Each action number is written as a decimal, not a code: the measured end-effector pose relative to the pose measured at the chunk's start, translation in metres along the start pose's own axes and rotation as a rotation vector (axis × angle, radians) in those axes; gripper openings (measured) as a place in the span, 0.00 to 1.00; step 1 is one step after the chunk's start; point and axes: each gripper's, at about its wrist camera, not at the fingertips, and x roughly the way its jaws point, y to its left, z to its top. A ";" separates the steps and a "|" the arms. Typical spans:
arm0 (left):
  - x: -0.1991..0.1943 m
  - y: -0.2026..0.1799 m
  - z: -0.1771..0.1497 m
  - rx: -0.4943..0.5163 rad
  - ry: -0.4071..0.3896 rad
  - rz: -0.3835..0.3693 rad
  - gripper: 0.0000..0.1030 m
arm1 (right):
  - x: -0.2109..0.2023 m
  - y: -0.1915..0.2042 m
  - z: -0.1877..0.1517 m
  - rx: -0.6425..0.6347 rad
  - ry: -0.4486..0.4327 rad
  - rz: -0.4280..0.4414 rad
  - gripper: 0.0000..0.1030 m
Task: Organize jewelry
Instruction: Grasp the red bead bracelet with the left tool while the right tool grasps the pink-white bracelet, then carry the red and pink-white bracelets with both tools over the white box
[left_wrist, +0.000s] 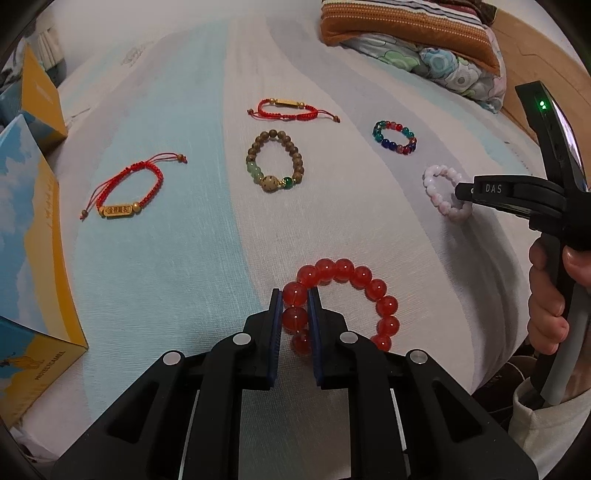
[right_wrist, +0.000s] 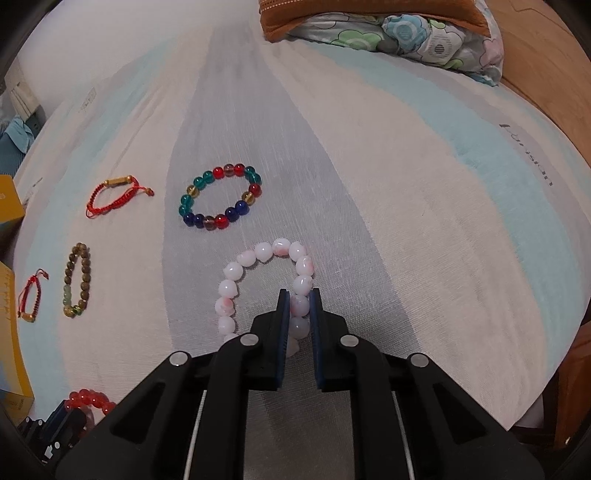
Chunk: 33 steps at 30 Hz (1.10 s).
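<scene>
My left gripper (left_wrist: 295, 295) is shut on the red bead bracelet (left_wrist: 369, 284), which lies on the striped bed sheet. My right gripper (right_wrist: 298, 295) is shut on the pale pink bead bracelet (right_wrist: 266, 254); it also shows at the right of the left wrist view (left_wrist: 461, 192), over that bracelet (left_wrist: 432, 184). On the sheet lie a multicolour glass bead bracelet (right_wrist: 221, 197) (left_wrist: 394, 137), a brown wooden bead bracelet with green beads (left_wrist: 275, 160) (right_wrist: 77, 280), and two red cord bracelets with gold charms (left_wrist: 125, 188) (left_wrist: 291, 109).
Yellow and blue cardboard boxes (left_wrist: 33, 236) stand along the left edge of the bed. A striped orange pillow (left_wrist: 406, 29) and a floral quilt (left_wrist: 454, 70) lie at the far end. A wooden bed frame (right_wrist: 546, 66) runs along the right side.
</scene>
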 end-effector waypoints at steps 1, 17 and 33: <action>-0.001 0.000 0.000 -0.001 -0.003 0.000 0.13 | -0.001 -0.001 0.000 0.002 -0.002 0.004 0.10; -0.032 0.002 0.009 -0.019 -0.044 0.014 0.13 | -0.033 0.006 0.001 -0.024 -0.074 0.038 0.10; -0.070 0.017 0.031 -0.029 -0.088 0.049 0.13 | -0.081 0.033 0.011 -0.093 -0.151 0.041 0.10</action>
